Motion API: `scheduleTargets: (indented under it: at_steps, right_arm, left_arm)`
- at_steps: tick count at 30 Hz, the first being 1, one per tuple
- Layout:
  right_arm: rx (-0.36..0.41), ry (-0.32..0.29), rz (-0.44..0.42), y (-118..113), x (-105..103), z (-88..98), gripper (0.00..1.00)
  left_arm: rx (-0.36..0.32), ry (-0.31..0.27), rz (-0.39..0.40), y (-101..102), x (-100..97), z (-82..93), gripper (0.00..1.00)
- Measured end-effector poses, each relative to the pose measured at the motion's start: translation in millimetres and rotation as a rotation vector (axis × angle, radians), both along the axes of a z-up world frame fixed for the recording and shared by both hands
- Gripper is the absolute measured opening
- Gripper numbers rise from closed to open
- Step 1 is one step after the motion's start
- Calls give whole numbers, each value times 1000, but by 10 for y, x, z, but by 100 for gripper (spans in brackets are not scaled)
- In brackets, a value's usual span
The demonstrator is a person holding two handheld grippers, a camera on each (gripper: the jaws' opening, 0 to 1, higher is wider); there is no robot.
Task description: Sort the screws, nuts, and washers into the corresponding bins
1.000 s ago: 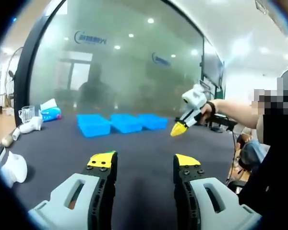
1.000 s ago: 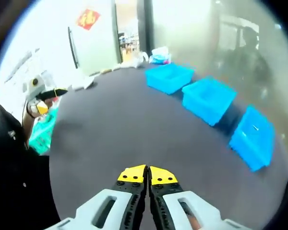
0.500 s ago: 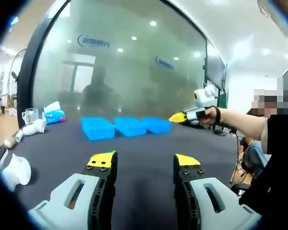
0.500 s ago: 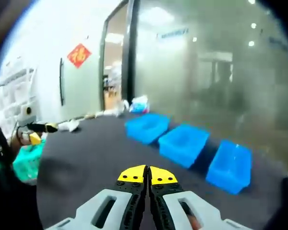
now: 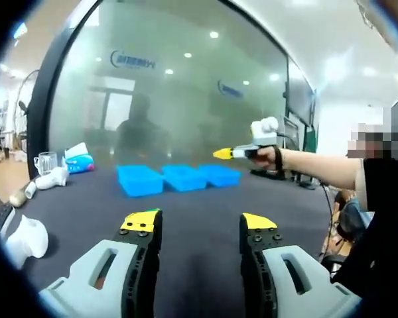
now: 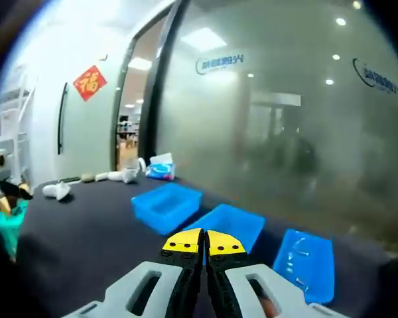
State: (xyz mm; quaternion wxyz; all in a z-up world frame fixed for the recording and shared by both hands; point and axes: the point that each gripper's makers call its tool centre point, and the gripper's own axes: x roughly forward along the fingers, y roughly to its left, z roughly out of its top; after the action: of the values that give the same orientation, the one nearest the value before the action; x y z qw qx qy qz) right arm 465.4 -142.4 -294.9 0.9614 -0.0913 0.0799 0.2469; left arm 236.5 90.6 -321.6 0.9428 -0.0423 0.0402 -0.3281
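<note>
Three blue bins stand in a row on the dark table [image 5: 205, 205]: left bin [image 5: 140, 179], middle bin [image 5: 184, 177] and right bin [image 5: 220, 174]. My left gripper [image 5: 199, 222] is open low over the near table, with nothing between its yellow tips. A hand holds my right gripper [image 5: 227, 154] level in the air above and right of the bins, its tips together. In the right gripper view, my right gripper [image 6: 203, 242] is shut with nothing seen in it, above the middle bin [image 6: 229, 222]. The near bin [image 6: 305, 262] holds a few small pale pieces. The far bin [image 6: 166, 205] looks bare.
A frosted glass wall [image 5: 172, 86] runs behind the bins. At the table's left end lie a white object [image 5: 23, 235], a white bottle [image 5: 50, 177], a clear cup [image 5: 45, 162] and a tissue pack [image 5: 79, 161]. A person's arm [image 5: 318, 169] and body are on the right.
My right gripper has risen, levelled out and swung left over the bins; its view now looks across them at the glass wall. The left gripper stays open and has barely moved.
</note>
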Motion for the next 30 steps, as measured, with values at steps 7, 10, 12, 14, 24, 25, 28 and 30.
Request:
scheduleTargets:
  at_steps: [7,10,12,14,24,25,28,30]
  right_arm:
    - [-67,-75,-44,107,392,73,0]
    - [-71,-66,-48,160,502,32,0]
    - [-82,-72,-55,177,565,18,0]
    - [-90,-69,-60,199,608,-14,0]
    - [-38,-29,-110,161,803,-67,0]
    - [-37,-28,-114,159,812,-73,0]
    - [-28,-14,-119,158,826,-109,0]
    - [-44,-23,-113,169,821,-132,0]
  left_arm:
    - [1,0,10,47,9,-3,46]
    - [2,0,13,64,14,-7,46]
    - [1,0,14,72,15,-7,46]
    - [1,-1,15,80,17,-9,46]
    - [-5,-1,22,130,20,-10,46]
    - [-5,0,22,132,19,-14,46]
    - [-6,1,21,131,15,-22,46]
    - [-6,1,23,138,17,-25,46]
